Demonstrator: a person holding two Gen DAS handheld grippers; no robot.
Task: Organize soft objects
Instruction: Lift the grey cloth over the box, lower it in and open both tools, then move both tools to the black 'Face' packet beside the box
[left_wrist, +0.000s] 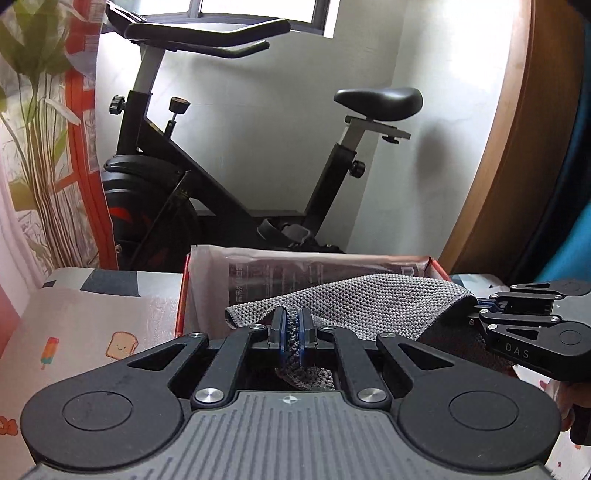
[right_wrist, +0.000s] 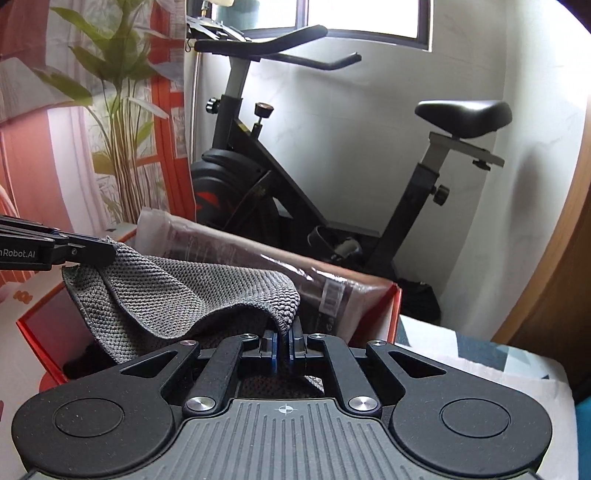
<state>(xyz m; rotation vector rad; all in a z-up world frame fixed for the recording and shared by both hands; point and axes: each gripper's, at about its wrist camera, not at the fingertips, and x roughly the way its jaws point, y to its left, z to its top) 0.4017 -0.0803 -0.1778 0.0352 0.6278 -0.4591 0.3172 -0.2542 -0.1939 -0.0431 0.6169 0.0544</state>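
Left wrist view: grey cloth (left_wrist: 354, 299) held up between both grippers over red box (left_wrist: 183, 295).
L gripper (left_wrist: 291, 328) pinched tight on one edge of cloth, R gripper (right_wrist: 283, 341) pinched on opposite edge; cloth sags between them above open box w/ plastic-wrapped pack (right_wrist: 229, 243) inside. Exercise bike (left_wrist: 207, 177) behind, by wall.

Red box (right_wrist: 392, 314) interior behind grey cloth (right_wrist: 177, 291)

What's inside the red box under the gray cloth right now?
A clear plastic-wrapped package leans along the far wall of the red box. The gray cloth hides the rest.
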